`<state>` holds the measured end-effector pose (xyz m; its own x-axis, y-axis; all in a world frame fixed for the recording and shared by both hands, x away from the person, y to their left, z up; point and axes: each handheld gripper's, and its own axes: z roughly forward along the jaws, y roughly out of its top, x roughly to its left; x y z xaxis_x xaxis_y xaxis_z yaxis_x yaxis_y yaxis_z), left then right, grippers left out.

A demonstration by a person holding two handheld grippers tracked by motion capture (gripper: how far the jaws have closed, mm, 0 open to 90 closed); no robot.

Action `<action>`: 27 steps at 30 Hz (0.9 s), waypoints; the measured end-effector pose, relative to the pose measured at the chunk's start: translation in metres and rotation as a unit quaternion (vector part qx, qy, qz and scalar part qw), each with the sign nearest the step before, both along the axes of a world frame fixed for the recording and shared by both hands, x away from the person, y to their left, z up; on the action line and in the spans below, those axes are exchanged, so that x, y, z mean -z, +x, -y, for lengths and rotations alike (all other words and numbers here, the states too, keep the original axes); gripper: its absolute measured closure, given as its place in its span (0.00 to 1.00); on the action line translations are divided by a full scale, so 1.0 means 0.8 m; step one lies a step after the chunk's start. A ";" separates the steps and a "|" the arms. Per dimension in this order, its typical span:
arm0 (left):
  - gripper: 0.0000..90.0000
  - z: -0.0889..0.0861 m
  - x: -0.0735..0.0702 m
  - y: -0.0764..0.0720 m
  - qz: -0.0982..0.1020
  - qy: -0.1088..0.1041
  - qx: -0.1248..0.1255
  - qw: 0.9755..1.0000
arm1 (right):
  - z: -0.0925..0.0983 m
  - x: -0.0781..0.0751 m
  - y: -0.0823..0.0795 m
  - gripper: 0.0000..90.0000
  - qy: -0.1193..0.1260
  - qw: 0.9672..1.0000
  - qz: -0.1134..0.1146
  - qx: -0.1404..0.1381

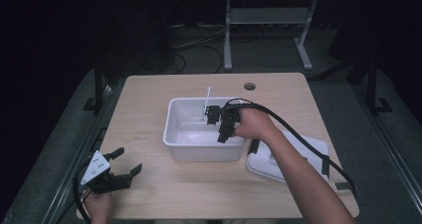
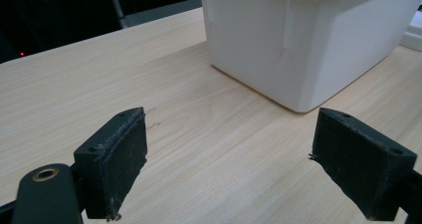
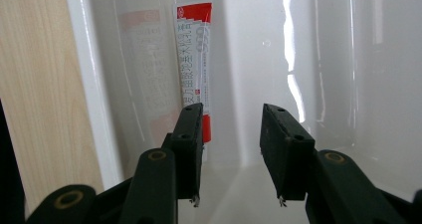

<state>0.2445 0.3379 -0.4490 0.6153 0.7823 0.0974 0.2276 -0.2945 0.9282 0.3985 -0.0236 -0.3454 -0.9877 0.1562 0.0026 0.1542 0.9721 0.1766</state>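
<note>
Dim room, pale wooden table (image 1: 149,99): a person works two hand-held grippers over a white plastic bin (image 1: 171,134) at the table's middle, its lid (image 1: 298,154) lying off to the right near the table's edge. Right gripper (image 1: 219,122) reaches down inside the bin, its jaws parted with nothing between them; in the right gripper view a white tube with red bands (image 3: 195,59), perhaps toothpaste, stands on end against the bin's wall in a corner, just beyond and beside one pad (image 3: 191,139), apparently let go there. Left gripper (image 1: 124,167) rests spread wide and empty over the near left part of the table, well apart from the bin, whose outer corner (image 2: 298,50) shows in the left gripper view. Judged from this, the step in hand is leaving the tube in the bin and drawing clear. To do it well, the jaws should open enough that neither pad drags on the tube, then lift straight up along the wall, not sideways, since a nudge could tip the leaning tube over. Fitting the lid looks a likely next job, and the idle left gripper could steady the bin for it
</note>
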 end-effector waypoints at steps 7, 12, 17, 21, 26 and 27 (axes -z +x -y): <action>0.15 0.000 0.000 0.000 0.000 0.000 0.000 1.000 | 0.005 -0.012 -0.002 0.64 0.000 1.000 0.007 0.004; 0.15 0.000 0.000 0.000 0.000 0.001 0.000 1.000 | 0.008 -0.022 -0.002 0.60 0.001 1.000 0.014 0.007; 0.15 0.000 0.000 0.000 -0.001 0.001 0.000 1.000 | 0.010 -0.029 -0.003 0.58 0.001 1.000 0.019 0.011; 0.15 0.001 0.000 0.000 0.000 -0.001 0.000 1.000 | 0.012 -0.033 -0.004 0.55 0.001 1.000 0.022 0.013; 0.15 0.001 0.000 0.000 -0.001 -0.001 0.000 1.000 | 0.015 -0.038 -0.005 0.54 0.003 1.000 0.023 0.015; 0.15 0.001 0.000 0.000 -0.001 -0.001 0.000 1.000 | 0.016 -0.038 -0.005 0.54 0.002 1.000 0.025 0.014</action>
